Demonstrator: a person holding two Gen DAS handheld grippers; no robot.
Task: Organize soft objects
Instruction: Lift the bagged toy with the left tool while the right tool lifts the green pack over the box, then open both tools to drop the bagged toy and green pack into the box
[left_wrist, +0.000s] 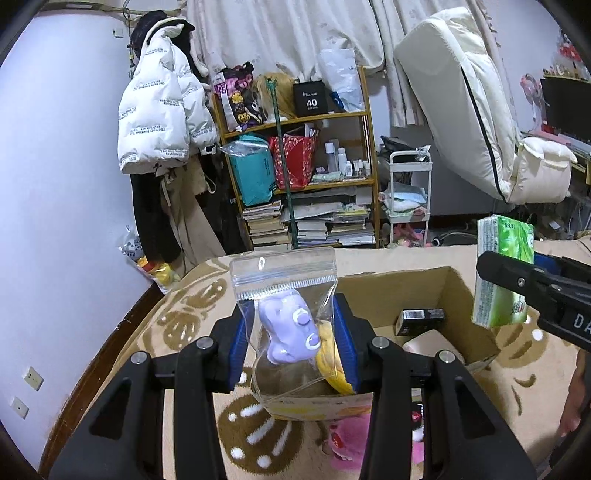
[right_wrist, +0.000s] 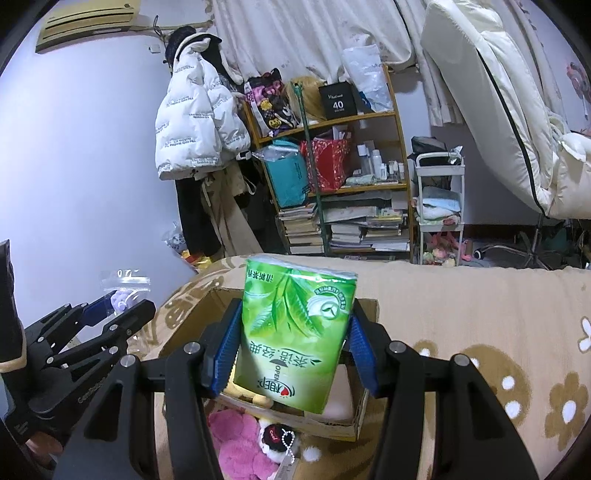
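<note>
My left gripper (left_wrist: 291, 343) is shut on a clear zip bag (left_wrist: 286, 295) holding a purple soft toy (left_wrist: 290, 330), raised above the near left corner of an open cardboard box (left_wrist: 476, 314). My right gripper (right_wrist: 291, 347) is shut on a green tissue pack (right_wrist: 295, 332), held above the same box (right_wrist: 192, 317). The pack also shows at the right of the left wrist view (left_wrist: 502, 271); the left gripper and bag show at the left of the right wrist view (right_wrist: 122, 299). A yellow soft item (left_wrist: 330, 360) lies in the box behind the bag.
The box sits on a beige flower-patterned bed cover (right_wrist: 480, 332). A pink plush (right_wrist: 236, 439) and a small tagged plush (right_wrist: 275, 437) lie in front of the box. A dark small box (left_wrist: 421, 319) lies inside it. A cluttered shelf (left_wrist: 295, 166) stands behind.
</note>
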